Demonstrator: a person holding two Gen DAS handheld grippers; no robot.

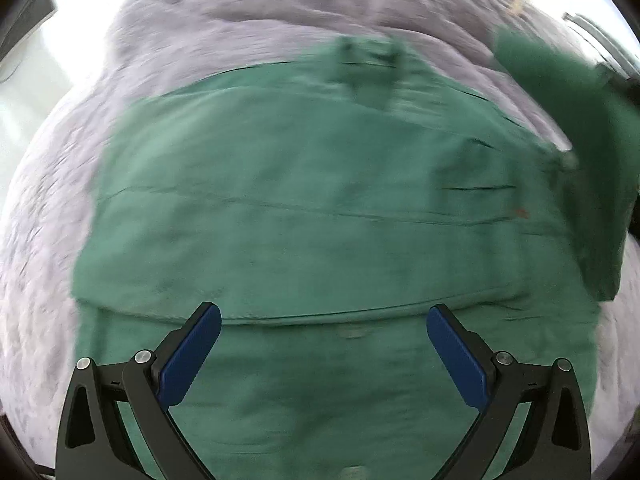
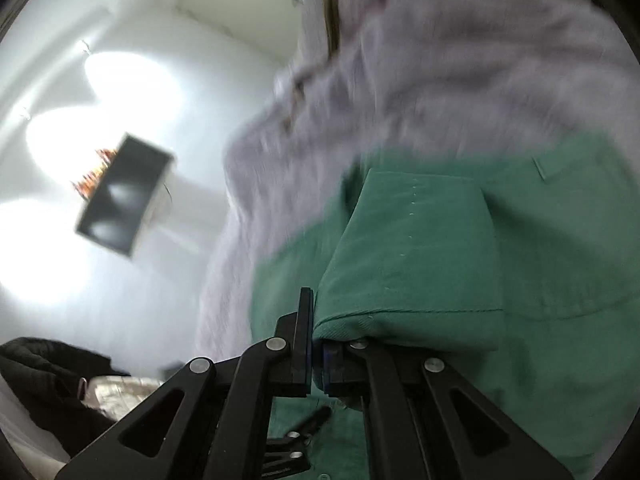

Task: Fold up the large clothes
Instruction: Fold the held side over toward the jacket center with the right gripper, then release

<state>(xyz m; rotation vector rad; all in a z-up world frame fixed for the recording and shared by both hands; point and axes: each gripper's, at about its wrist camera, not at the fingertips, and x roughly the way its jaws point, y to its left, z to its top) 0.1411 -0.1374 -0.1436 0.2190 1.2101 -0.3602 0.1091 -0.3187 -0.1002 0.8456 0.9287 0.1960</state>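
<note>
A large green shirt (image 1: 312, 208) lies spread on a lilac bedcover (image 1: 60, 208). My left gripper (image 1: 324, 320) is open and empty, just above the shirt's button placket. At the right edge of the left wrist view a green sleeve (image 1: 560, 92) is lifted off the bed. In the right wrist view my right gripper (image 2: 318, 344) is shut on the hem of that green sleeve (image 2: 412, 248) and holds it up over the shirt body (image 2: 568, 312). The left gripper's fingers (image 2: 296, 440) show below it.
The lilac bedcover (image 2: 400, 80) runs past the shirt on all sides. A dark box-shaped object (image 2: 124, 196) stands against the white wall (image 2: 120, 40) on the left. Dark and pale clothes (image 2: 48, 376) lie heaped at the lower left.
</note>
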